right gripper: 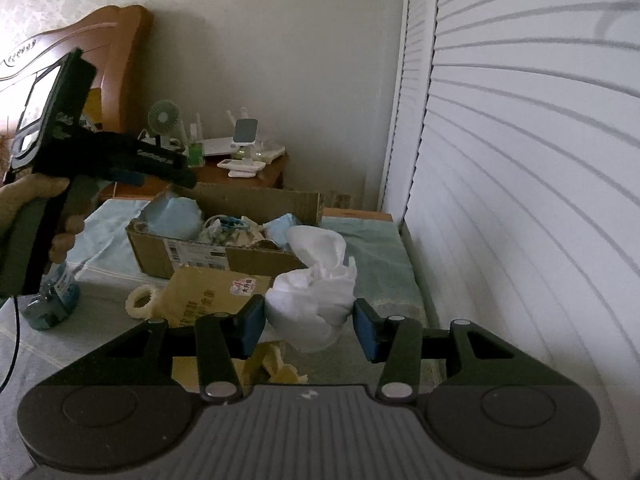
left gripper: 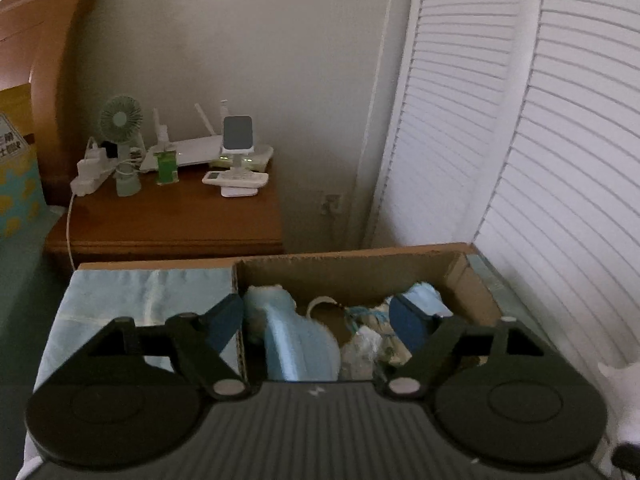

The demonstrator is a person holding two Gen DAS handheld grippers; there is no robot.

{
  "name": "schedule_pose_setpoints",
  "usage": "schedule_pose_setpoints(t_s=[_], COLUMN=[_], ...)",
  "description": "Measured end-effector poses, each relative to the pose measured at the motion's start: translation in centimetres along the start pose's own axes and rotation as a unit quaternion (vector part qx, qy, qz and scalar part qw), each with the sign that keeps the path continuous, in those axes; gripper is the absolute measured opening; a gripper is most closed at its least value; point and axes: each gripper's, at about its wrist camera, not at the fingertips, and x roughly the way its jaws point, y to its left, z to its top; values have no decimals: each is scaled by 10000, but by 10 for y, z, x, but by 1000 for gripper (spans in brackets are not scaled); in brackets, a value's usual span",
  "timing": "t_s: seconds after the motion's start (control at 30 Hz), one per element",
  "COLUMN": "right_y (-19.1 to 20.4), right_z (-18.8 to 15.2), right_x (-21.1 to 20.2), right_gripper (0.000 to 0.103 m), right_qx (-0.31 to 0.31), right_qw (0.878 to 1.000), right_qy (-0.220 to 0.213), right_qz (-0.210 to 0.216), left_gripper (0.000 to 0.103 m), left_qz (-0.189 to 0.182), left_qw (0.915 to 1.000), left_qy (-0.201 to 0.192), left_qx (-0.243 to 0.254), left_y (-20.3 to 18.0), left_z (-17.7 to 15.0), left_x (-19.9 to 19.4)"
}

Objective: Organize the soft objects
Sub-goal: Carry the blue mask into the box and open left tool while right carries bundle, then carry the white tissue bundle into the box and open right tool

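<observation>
A cardboard box [right gripper: 224, 254] stands on the bed and holds several soft items: a light blue plush [left gripper: 298, 344], a blue cloth [left gripper: 424, 296] and patterned pieces [left gripper: 372, 336]. My left gripper [left gripper: 316, 320] is open above the box, empty; it also shows at the left of the right wrist view [right gripper: 132, 160]. My right gripper [right gripper: 310, 326] has its jaws apart around a white cloth bundle [right gripper: 316, 300] that lies against the box's near corner. The pads [right gripper: 253, 326] sit beside the bundle without visibly squeezing it.
A tan paper envelope [right gripper: 208, 292], a cream ring [right gripper: 142, 300], yellow scraps [right gripper: 276, 368] and a blue water bottle [right gripper: 52, 300] lie on the bed. A wooden nightstand [left gripper: 168, 216] with a fan, router and remotes stands behind. White louvered doors [right gripper: 520, 200] run along the right.
</observation>
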Motion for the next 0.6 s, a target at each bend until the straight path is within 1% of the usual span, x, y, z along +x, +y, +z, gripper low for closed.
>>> schedule_pose_setpoints(t_s=[0.03, 0.1, 0.2, 0.33, 0.43, 0.6], right_y=[-1, 0, 1, 4, 6, 8], right_z=[0, 1, 2, 6, 11, 24], right_x=[1, 3, 4, 4, 4, 7], right_gripper=[53, 53, 53, 53, 53, 53], right_qx=[12, 9, 8, -35, -80, -52], right_qw=[10000, 10000, 10000, 9999, 9999, 9997], right_qy=[11, 22, 21, 23, -5, -25], right_qz=[10, 17, 51, 105, 103, 223], left_gripper=[82, 91, 95, 98, 99, 100], left_qz=[30, 74, 17, -100, -112, -106], left_qw=[10000, 10000, 10000, 9999, 9999, 9994], left_qy=[6, -32, -4, -4, 16, 25], left_qx=[0, 18, 69, 49, 109, 323], left_y=[1, 1, 0, -1, -2, -8], left_z=[-2, -6, -15, -28, -39, -58], left_x=[-3, -13, -32, -58, -77, -101])
